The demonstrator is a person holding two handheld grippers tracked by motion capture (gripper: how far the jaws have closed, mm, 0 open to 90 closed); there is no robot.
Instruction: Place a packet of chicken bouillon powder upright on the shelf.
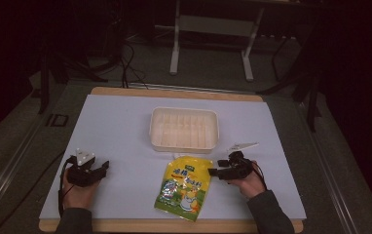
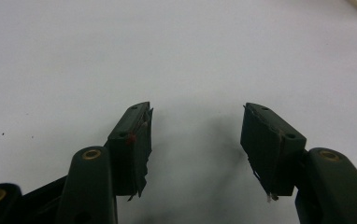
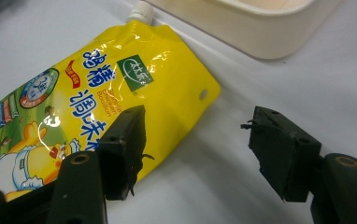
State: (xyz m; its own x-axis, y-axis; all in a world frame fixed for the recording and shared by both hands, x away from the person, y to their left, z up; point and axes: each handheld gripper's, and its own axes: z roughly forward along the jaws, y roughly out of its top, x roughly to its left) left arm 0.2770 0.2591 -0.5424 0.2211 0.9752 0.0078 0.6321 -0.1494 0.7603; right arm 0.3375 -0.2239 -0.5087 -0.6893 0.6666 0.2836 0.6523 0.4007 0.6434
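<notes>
Lying flat on the counter (image 1: 125, 126) just before the tray (image 1: 184, 127), the yellow pouch (image 1: 181, 187) has its spout toward that tray. We judge it soft, glossy and likely slippery, its filling apt to shift; the stiffer sealed edge near the punched hole seems the best hold. Our right tool (image 3: 193, 140) stands with jaws apart at that edge, nothing clamped. Our left tool (image 2: 195, 140) gapes over bare counter.

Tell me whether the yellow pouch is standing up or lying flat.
Lying flat. The yellow pouch rests face up on the white table, spout toward the tray.
</notes>
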